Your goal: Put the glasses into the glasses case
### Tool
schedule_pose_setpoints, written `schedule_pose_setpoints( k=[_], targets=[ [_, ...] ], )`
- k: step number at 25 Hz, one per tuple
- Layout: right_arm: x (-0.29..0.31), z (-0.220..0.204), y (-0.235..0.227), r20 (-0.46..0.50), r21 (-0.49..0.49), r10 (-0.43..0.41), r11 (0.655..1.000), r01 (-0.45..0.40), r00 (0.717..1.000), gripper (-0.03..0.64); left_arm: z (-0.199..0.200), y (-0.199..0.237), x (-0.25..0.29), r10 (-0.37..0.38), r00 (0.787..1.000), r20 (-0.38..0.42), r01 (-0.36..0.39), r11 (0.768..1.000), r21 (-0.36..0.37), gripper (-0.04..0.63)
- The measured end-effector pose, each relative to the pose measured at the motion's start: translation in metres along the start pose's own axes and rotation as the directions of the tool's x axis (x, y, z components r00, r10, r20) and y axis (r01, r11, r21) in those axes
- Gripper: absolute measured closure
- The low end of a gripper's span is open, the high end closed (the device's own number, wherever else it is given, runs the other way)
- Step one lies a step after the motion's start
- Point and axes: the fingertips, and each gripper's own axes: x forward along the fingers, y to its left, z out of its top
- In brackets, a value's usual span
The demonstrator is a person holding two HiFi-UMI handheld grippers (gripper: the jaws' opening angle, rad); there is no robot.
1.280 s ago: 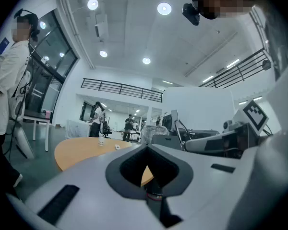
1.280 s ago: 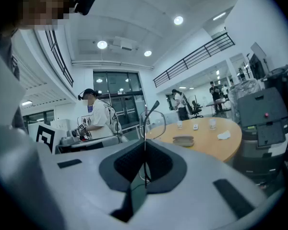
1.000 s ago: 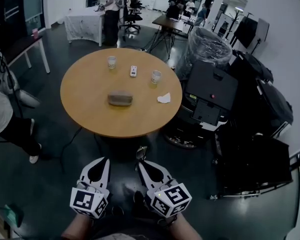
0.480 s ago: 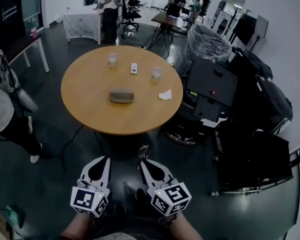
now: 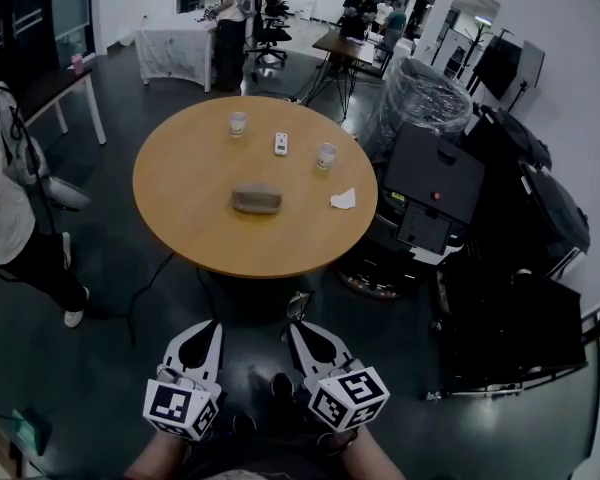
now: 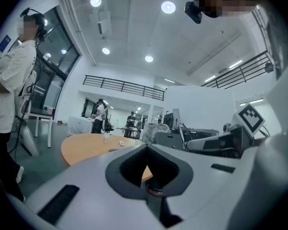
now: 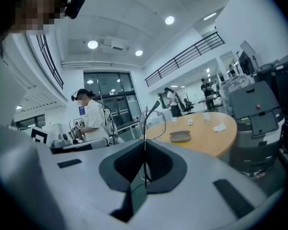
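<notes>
The grey glasses case (image 5: 257,199) lies shut near the middle of the round wooden table (image 5: 180,218), some way ahead of both grippers. It also shows in the right gripper view, case (image 7: 180,136) on table (image 7: 209,140). My right gripper (image 5: 296,326) is shut on thin-framed glasses (image 7: 152,122), which stand upright out of its jaws (image 7: 145,145). My left gripper (image 5: 210,325) is held beside it above the dark floor, short of the table's near edge. Its jaws are shut with nothing between them in the left gripper view (image 6: 146,150).
On the table stand two cups (image 5: 238,123) (image 5: 326,155), a small white device (image 5: 281,144) and a crumpled tissue (image 5: 342,199). A black machine cart (image 5: 435,193) crowds the table's right side. A person in white (image 5: 5,218) stands at the left.
The table and case have slid down and to the right in the head view, looking slightly nearer. Both grippers stay low in the picture, the right one still gripping the glasses.
</notes>
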Motion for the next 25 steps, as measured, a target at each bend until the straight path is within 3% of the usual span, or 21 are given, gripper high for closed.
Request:
schedule_pose_setpoints(
  k=[9,19,25],
  targets=[
    [0.048,0.017,-0.031,0.003,-0.005,0.041,0.999,-0.041,0.999,0.626,0.0,0.025,0.032,0.054,0.999,-0.005,-0.054,0.998,0.018,0.591],
    [0.128,0.049,-0.088,0.001,0.003,0.097,0.995,-0.097,0.995,0.627,0.003,0.058,0.115,0.097,0.995,-0.026,-0.096,0.995,0.034,0.591],
    [0.16,0.065,-0.13,-0.002,0.021,0.094,0.995,-0.094,0.996,0.627,0.01,0.07,0.164,0.137,0.991,-0.016,-0.134,0.986,0.101,0.591]
  ],
)
